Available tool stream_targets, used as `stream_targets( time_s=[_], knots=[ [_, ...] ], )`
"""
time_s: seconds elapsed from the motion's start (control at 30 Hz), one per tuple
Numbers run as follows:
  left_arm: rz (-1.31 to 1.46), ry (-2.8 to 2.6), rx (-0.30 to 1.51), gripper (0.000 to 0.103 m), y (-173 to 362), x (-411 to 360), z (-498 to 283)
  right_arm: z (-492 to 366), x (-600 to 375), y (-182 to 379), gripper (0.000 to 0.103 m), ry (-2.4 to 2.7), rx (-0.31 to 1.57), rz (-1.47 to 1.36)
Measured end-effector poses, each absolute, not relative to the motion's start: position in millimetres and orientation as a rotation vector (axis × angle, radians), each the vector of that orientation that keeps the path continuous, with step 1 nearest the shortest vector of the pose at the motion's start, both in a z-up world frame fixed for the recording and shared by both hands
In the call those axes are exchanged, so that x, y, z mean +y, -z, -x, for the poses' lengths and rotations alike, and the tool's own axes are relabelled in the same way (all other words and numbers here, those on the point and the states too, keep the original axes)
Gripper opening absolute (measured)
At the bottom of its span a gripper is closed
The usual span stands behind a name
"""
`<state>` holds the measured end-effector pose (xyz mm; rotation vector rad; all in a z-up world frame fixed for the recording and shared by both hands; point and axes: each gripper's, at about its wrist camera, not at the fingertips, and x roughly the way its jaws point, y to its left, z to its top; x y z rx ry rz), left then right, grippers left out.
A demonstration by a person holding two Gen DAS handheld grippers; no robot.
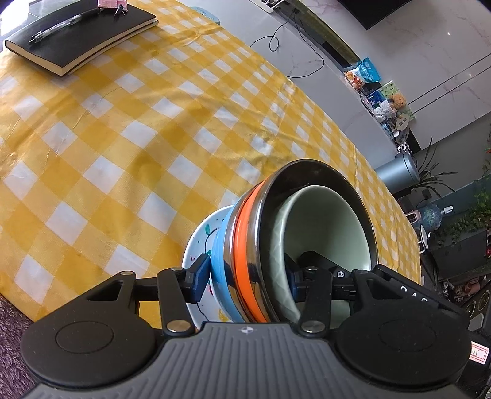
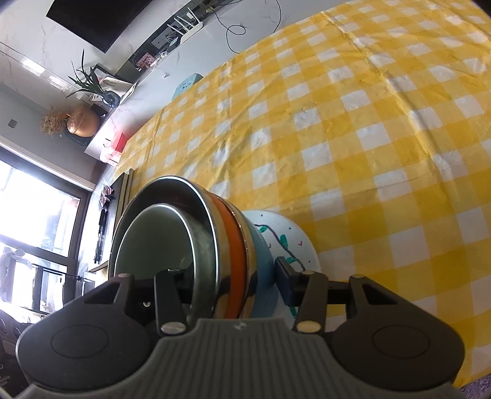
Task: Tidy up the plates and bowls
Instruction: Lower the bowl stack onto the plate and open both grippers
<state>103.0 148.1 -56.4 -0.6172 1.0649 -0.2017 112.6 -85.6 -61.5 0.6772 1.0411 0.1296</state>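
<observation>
A nested stack of bowls (image 1: pixel 245 261) stands on a white painted plate (image 1: pixel 196 245) on the yellow checked tablecloth: a pale green bowl (image 1: pixel 325 227) inside a steel bowl with an orange band (image 1: pixel 241 245), above a light blue bowl (image 1: pixel 219 254). My left gripper (image 1: pixel 248 280) is shut on the stack's rims, one finger inside the green bowl and one outside. My right gripper (image 2: pixel 233 282) grips the same stack (image 2: pixel 221 245) from the opposite side above the plate (image 2: pixel 291 239). The right gripper's tip shows inside the green bowl in the left wrist view.
A black notebook (image 1: pixel 79 36) with a pen (image 1: pixel 61 24) lies at the far left corner of the table (image 1: pixel 122 122). The table edge (image 1: pixel 353 129) runs close behind the stack. Beyond it are a cable, shelves, plants and a window.
</observation>
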Motion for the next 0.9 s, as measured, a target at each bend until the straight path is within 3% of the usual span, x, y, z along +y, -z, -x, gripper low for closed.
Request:
stream_targets(
  time_s=[0.27, 0.4, 0.43, 0.53, 0.9],
  knots=[
    [0.587, 0.209, 1.038, 0.055, 55, 146, -102, -113, -79, 60, 0.051, -0.133, 1.035, -0.614],
    [0.551, 0.191, 0.966, 0.077, 45, 148, -95, -106, -81, 50, 0.068, -0.107, 0.976, -0.567],
    [0.544, 0.186, 0.949, 0.078, 42, 149, -94, -104, -82, 46, 0.071, -0.103, 0.959, -0.551],
    [0.531, 0.171, 0.909, 0.078, 32, 151, -88, -97, -85, 37, 0.076, -0.108, 0.927, -0.522],
    [0.320, 0.201, 0.676, 0.078, -23, 134, -39, -49, -100, 0, 0.082, -0.078, 0.773, -0.409]
  ],
)
